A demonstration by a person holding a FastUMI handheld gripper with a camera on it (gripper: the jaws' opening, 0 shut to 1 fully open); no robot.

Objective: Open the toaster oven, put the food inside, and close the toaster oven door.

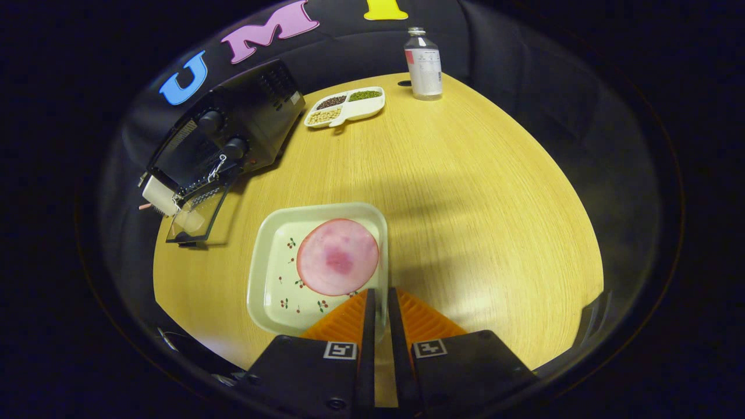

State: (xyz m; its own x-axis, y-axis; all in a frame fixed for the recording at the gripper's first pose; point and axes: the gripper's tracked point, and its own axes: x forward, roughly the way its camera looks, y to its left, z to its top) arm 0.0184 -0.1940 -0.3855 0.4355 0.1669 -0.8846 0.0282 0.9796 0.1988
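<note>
Two tongs (379, 302) fingers clamp plate (273, 256) rim | contact part-hidden | oven (233, 128) door open

No legible text is present. The bottle (424, 64) on the table (465, 186) carries a printed label (print too small to read). The gripper (378, 302) carries 2 square black-and-white coded markers; its fingers clamp the tray (273, 256) rim.

Tool (381, 299) fingers nearly closed, seemingly pinching something, angled downward
</note>
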